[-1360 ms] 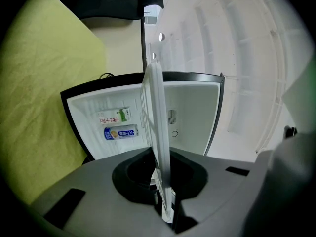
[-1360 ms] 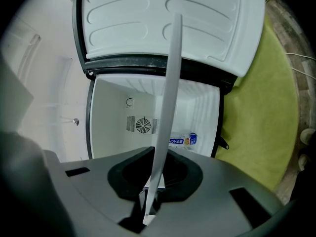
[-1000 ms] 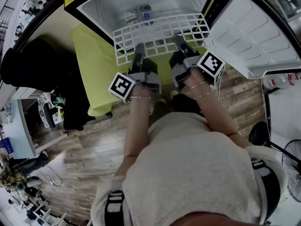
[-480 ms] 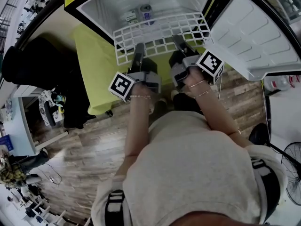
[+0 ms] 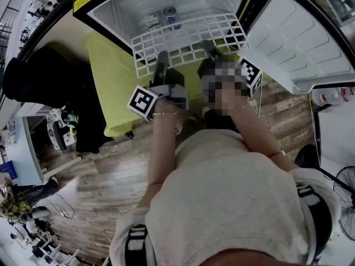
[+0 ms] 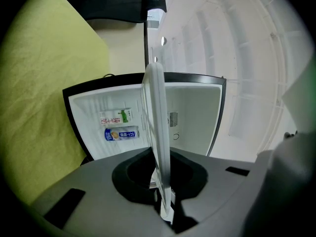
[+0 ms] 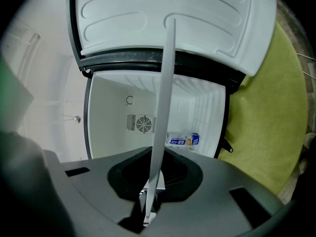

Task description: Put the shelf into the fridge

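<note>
A white wire shelf [image 5: 186,40] is held level at the mouth of the small open fridge [image 5: 111,10]. My left gripper [image 5: 161,60] is shut on its near edge at the left; my right gripper [image 5: 208,50] is shut on the near edge further right. In the left gripper view the shelf [image 6: 158,132] shows edge-on between the jaws of the left gripper [image 6: 165,204]. The right gripper view shows the shelf [image 7: 162,112] the same way, clamped in the right gripper [image 7: 148,206]. Its far edge reaches into the fridge opening.
Inside the fridge lie a blue can [image 5: 171,15] and a carton [image 5: 153,21], seen as can [image 6: 121,134] and carton [image 6: 116,117]. The fridge door [image 5: 299,37] stands open at the right. A yellow-green cloth [image 5: 111,82] covers the floor in front.
Both grippers and the shelf have moved slightly forward, toward the fridge.
</note>
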`<state>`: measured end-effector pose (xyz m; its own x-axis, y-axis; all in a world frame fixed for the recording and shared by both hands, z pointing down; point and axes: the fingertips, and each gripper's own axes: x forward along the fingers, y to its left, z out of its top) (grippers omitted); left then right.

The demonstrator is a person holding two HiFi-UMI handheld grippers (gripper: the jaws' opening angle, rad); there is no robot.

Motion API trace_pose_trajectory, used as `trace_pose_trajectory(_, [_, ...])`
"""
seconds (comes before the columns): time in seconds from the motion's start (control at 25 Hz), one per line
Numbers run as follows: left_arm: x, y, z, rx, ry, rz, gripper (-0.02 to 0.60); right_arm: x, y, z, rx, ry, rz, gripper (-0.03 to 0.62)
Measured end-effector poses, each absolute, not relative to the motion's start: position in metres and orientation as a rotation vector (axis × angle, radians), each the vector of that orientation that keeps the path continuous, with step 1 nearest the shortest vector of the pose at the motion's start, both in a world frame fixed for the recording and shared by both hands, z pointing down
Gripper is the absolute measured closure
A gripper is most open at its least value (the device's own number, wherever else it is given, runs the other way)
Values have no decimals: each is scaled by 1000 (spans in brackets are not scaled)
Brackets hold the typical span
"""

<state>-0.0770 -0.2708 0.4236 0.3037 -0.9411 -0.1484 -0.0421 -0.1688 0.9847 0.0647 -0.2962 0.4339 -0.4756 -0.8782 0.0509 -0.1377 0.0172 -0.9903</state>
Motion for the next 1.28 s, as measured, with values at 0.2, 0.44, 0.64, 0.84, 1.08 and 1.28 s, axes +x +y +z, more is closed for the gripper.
trace_pose_trajectory(0.2, [-77,-272,423,1511,-954,-1054,545,65,-298,435,-1038,1664,-1526,566])
trace_pose_trajectory(0.44, [-76,-272,423,1518,-958,-1057,545,65,-300,437,-1026,1661,-1535,566])
trace_pose_trajectory(0.64, [-75,-272,424,1521,-959,-1055,545,65,-301,437,-1026,1677,-1536,566])
trace_pose_trajectory(0.84, [-75,-273,426,1524,-954,-1051,546,65,-302,439,-1035,1691,-1536,568])
trace_pose_trajectory(1.08, [-74,-277,427,1527,-949,-1045,545,65,-309,440,-1025,1703,-1542,568])
trace_pose_trajectory(1.28, [-73,-281,428,1528,-945,-1049,545,65,-313,441,-1014,1706,-1544,569])
